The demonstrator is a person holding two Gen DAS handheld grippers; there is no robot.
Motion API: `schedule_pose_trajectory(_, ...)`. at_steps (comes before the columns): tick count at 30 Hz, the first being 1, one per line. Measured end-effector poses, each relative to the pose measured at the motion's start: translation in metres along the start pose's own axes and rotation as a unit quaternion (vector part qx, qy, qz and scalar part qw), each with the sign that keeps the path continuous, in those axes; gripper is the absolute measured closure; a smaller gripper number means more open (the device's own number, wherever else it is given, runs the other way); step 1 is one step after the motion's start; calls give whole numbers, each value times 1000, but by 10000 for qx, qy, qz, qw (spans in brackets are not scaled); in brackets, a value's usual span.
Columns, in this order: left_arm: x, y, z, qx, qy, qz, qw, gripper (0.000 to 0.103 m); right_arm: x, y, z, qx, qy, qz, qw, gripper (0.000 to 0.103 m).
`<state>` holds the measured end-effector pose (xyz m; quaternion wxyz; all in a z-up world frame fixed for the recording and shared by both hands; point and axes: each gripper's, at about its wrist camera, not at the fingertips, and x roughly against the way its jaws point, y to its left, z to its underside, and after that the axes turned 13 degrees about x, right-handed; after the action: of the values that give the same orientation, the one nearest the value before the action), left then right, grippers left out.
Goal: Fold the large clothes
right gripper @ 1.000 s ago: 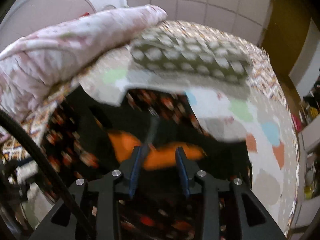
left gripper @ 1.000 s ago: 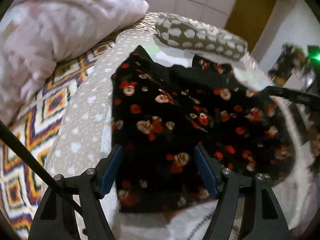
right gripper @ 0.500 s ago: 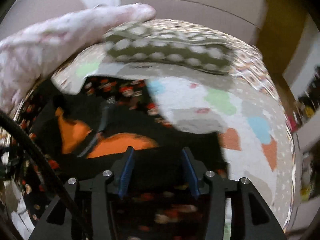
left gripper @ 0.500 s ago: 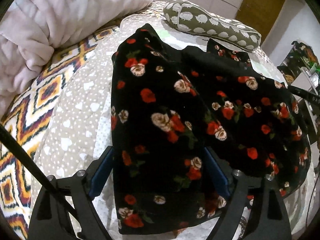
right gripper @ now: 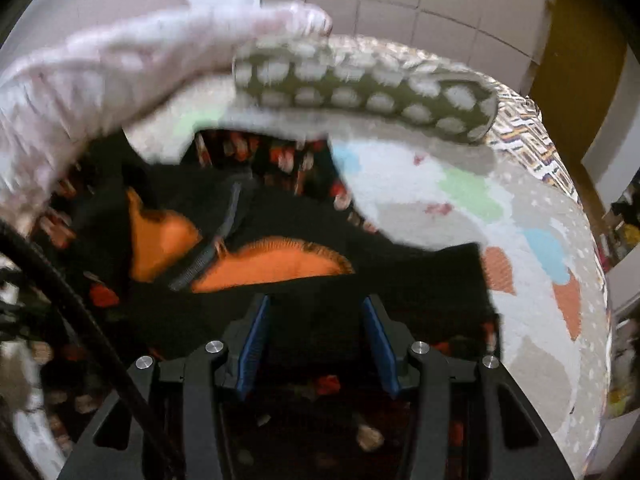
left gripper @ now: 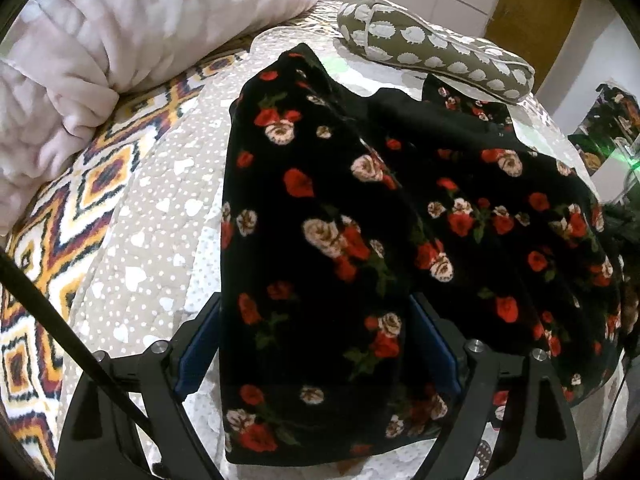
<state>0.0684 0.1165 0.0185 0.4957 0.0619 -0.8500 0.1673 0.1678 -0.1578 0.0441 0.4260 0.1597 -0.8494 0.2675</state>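
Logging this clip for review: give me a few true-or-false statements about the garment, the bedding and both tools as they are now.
1. The garment is black with red and cream flowers. True: the floral garment lies spread on the dotted quilt.
2. The left tool is shut on a sleeve. False: the left tool is open, its blue pads either side of a folded panel.
3. An olive cushion with white shapes lies beyond the garment. True: the olive cushion lies at the far edge.
4. The garment's lining is blue. False: the orange lining shows at the opening in the right wrist view.
5. The right tool is clamped shut. False: the right tool is open over dark fabric.
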Motion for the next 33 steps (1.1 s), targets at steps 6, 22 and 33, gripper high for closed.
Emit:
schedule_pose_trajectory(6,0,0,0,-46,-8,-15,10000,15,19,-11,-3,-302,-107,381,9988,102)
schedule_pose_trajectory(22,-4,1,0,31,11,-136,9999,5,15,-98,11,-1877,78,902,9781,99)
schedule_pose_trajectory(33,25,13,5,46,-57,-39,10000,7,117,-82,114,-2266,-496,-261,9724,42)
